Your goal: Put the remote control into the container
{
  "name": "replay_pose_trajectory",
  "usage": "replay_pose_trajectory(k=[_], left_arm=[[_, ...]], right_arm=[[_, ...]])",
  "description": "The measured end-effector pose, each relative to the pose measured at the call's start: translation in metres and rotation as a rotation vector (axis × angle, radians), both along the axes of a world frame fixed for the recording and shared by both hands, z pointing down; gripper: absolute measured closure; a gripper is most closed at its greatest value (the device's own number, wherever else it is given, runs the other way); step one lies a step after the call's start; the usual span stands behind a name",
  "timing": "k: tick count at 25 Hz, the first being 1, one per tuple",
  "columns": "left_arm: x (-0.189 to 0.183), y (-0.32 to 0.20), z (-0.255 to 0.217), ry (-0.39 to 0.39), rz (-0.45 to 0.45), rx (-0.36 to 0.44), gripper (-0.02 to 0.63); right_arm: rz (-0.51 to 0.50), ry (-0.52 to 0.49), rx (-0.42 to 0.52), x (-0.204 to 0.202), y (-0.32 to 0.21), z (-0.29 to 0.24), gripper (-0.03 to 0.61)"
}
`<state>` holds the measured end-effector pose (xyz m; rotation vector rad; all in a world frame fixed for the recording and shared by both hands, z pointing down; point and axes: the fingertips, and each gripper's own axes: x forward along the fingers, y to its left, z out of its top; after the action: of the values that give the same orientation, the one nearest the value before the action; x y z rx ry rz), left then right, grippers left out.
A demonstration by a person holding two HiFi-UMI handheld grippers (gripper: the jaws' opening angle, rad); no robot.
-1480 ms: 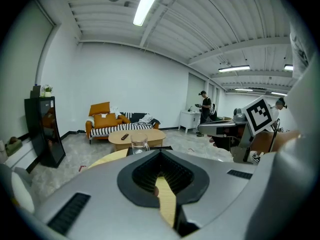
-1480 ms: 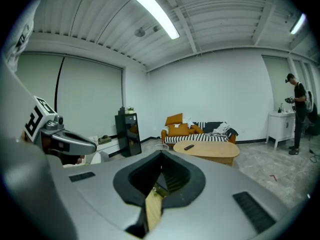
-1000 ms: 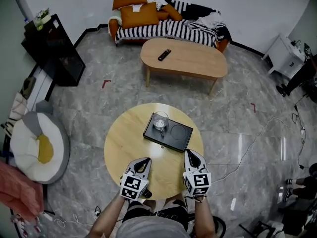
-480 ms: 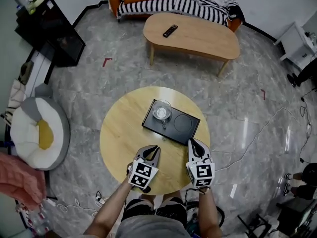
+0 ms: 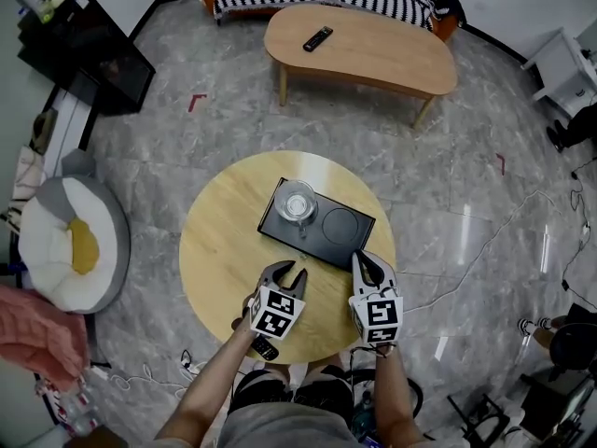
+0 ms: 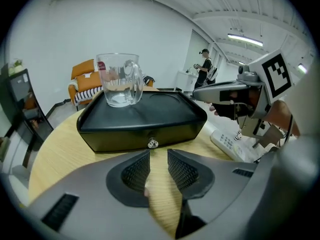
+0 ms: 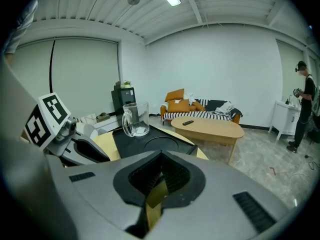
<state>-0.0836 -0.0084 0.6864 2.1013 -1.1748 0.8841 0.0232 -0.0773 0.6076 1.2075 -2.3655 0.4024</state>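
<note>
Left tool point(image 5: 291, 271) and right tool point(image 5: 360, 257) sank lower, angled down; left just opening, empty, right clenched

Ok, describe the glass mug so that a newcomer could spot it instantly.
Start at the round wooden table in the middle of the marble floor; a flat black box lies on it. The glass mug stands on the box's top, at its left end in the head view. It is the only clear, handled thing there, beside an empty round recess.
</note>
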Motion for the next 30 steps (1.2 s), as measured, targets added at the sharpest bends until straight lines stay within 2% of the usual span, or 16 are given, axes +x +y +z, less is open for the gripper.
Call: replay_pose_trajectory(k=[4, 13, 20, 22, 30], left_arm=[[-0.002, -0.009, 0.006, -0.003, -0.043, 0.004, 0.494], [0.005, -0.021, 0.014, 0.002, -0.053, -0.02, 0.491], [0.006, -0.026, 0.013, -0.007, -0.077, -0.019, 0.494], [0.005, -0.026, 0.014, -0.016, -0.083, -0.02, 0.531], [0.005, -0.026, 0.015, -0.025, -0.095, -0.021, 0.535]], right_arm=[[-0.005, -0.005, -0.009, 0.002, -0.003, 0.007, 0.571], [-0.018, -0.009, -0.017, 0.005, -0.008, 0.015, 0.571], [-0.034, -0.015, -0.011, 0.008, -0.009, 0.015, 0.571], [-0.033, -0.019, -0.011, 0.007, -0.008, 0.015, 0.571], [-0.039, -0.029, -0.01, 0.002, -0.009, 0.018, 0.571]])
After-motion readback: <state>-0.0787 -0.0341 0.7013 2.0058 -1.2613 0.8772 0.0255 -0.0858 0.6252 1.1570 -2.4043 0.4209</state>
